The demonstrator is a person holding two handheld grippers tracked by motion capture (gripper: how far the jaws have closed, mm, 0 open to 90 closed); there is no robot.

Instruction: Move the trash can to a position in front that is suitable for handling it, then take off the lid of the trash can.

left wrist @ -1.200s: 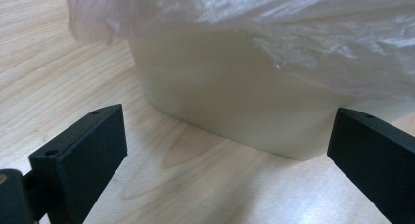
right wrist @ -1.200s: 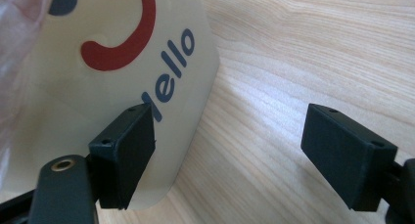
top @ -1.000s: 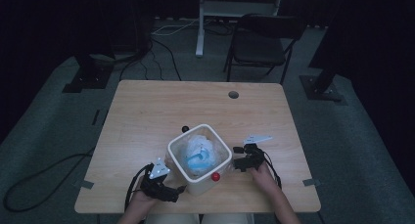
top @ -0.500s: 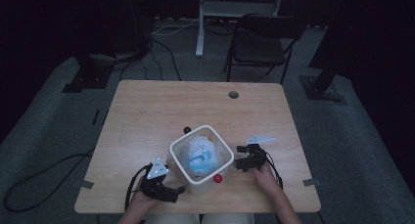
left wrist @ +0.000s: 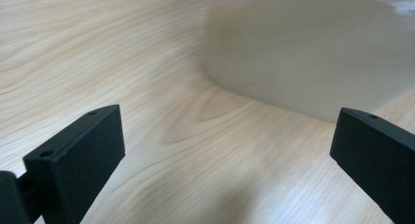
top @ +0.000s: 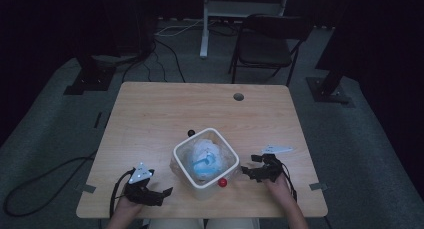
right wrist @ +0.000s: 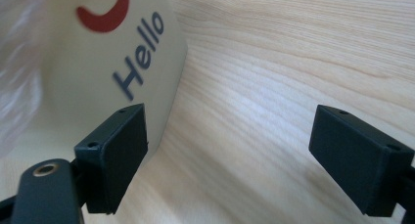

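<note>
My left hand-held gripper (top: 167,191) and right hand-held gripper (top: 245,170) both stand wide with nothing between their jaws, the right having just been opening, either side of the white bin (top: 182,161) near the worktop's (top: 150,119) front edge, neither touching it.

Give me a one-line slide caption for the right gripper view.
Open right tool beside the white bin marked "Hello".

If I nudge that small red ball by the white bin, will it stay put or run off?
The red ball looks round and smooth on a flat wooden table, so it would probably roll at a light push. It sits against the white bin, which may stop it on that side. It seems small, likely light.
</note>
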